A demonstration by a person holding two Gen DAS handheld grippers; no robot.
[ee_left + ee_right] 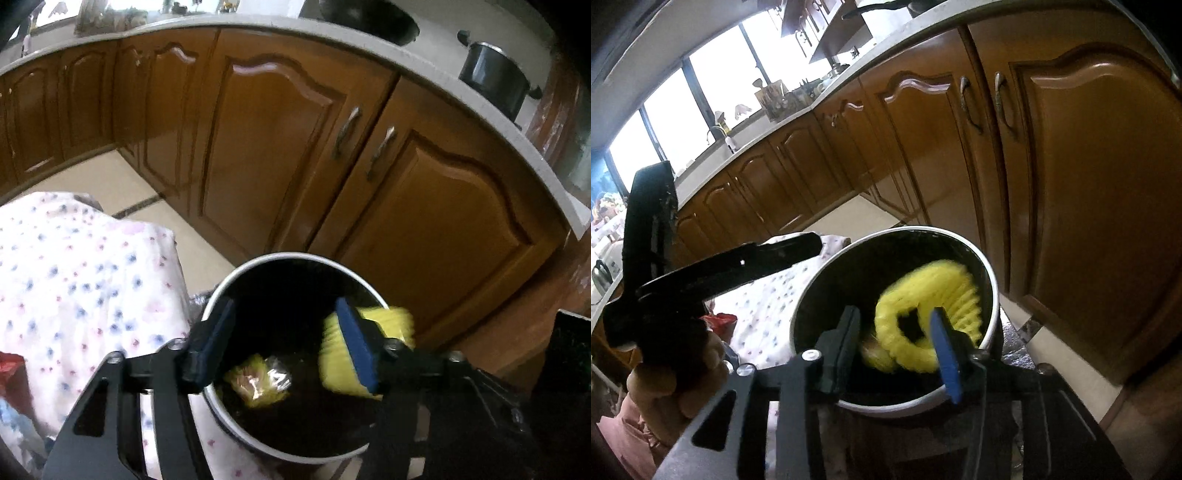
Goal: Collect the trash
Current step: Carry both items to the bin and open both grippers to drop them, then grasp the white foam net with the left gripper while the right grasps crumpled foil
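Note:
A round bin (258, 264) with a pale rim and black liner stands on the floor; it also shows in the right wrist view (990, 273). My left gripper (291, 339) is open over its mouth. A crumpled yellow wrapper (258, 380) lies inside the bin. A blurred yellow piece of trash (391, 321) is by the right fingertip, falling. My right gripper (897, 343) is open above the bin, and the same yellow ring-shaped piece (934, 291) is blurred inside the rim beyond its fingers. The left gripper (798, 245) reaches in from the left.
Brown wooden cabinet doors (280, 147) with metal handles stand right behind the bin under a pale counter (443, 88) with a dark pot (495, 81). A floral cloth (74, 273) covers a surface at the left. Tiled floor (110, 184) lies beyond.

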